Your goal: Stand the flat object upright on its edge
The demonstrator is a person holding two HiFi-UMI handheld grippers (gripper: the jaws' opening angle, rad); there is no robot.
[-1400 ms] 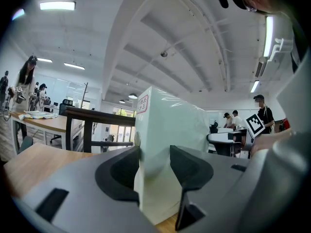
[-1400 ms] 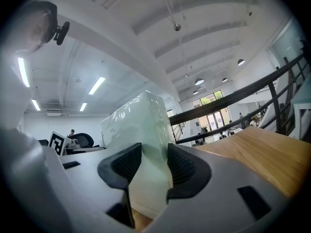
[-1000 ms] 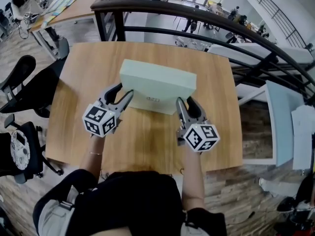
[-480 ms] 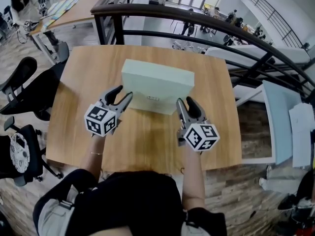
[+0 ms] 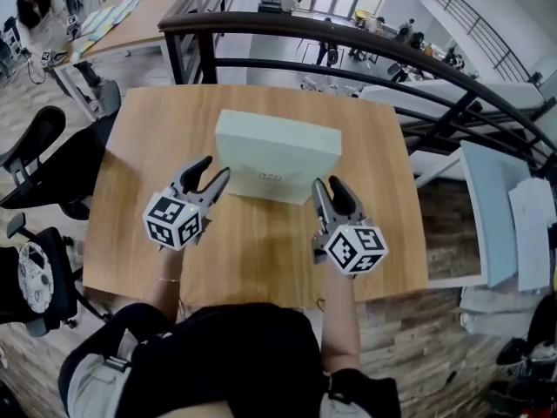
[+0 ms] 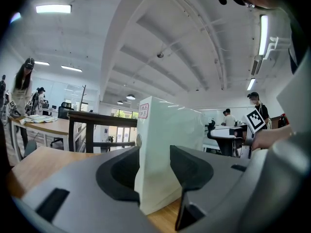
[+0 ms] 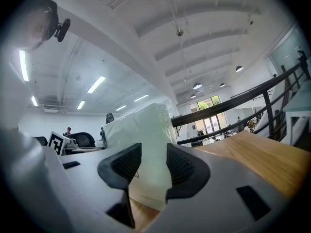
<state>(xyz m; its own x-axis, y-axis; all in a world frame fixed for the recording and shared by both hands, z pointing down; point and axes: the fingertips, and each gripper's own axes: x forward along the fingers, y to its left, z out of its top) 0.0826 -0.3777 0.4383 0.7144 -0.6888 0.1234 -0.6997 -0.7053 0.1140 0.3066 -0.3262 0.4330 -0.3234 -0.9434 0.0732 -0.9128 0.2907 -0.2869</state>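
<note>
Mostly bare wooden table (image 5: 383, 251) – open wood left, right and near of the task's thing, less room on the far side. The far table edge runs just beside a black railing (image 5: 348, 37). Office chairs (image 5: 35, 138) stand off the left edge, and the person is at the near edge.

Pale green box (image 5: 277, 146), plain faces, small label on its near face. It sits on the table toward the far middle, well in from the left and right edges. From both gripper views it rises well above the tongs, and its bottom edge rests on the wood.

Left tongs (image 5: 218, 165): jaws fairly wide apart, low over the table, tips just beside the box's near-left corner. That corner lines up in the gap between the dark pads, with no pad seen pressing on it. Right tongs (image 5: 328, 181): jaws also apart, at the near-right corner, the box's edge showing in the gap – no squeeze visible. Neither pair holds anything.
</note>
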